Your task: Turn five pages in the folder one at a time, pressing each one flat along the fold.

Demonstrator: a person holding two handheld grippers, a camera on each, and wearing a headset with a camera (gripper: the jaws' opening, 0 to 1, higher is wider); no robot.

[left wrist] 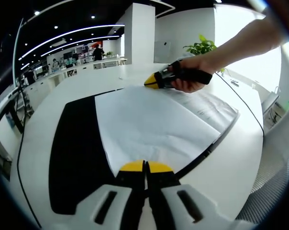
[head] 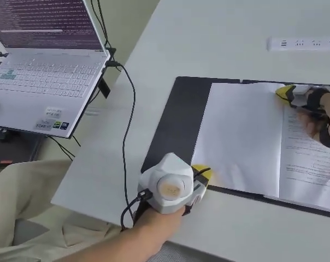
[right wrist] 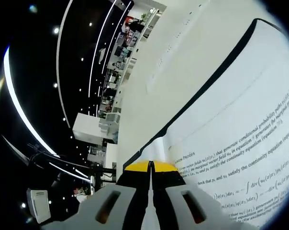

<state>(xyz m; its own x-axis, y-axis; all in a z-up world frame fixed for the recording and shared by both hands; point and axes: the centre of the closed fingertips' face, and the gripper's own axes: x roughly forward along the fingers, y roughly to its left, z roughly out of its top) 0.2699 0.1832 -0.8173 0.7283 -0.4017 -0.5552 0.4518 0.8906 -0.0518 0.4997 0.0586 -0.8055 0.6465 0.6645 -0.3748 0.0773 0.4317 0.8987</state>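
Found the black folder (head: 170, 120) lying open on the white tabletop (head: 219, 33). Had a blank page (head: 236, 136) turned over to its left side and a printed page (head: 310, 164) on its right.

Held the left hand-held gripper (head: 202, 173) pressed together, tips down at the near edge of the blank page. Held the right hand-held gripper (head: 285, 93) pressed together too, at the far end of the fold. Could not tell if either pinched any paper.

Might crease or rip the page if pushed too hard. Might also slide the folder away.

Could read maths lines in the right gripper view. Looked like faint grey marks in the head view.
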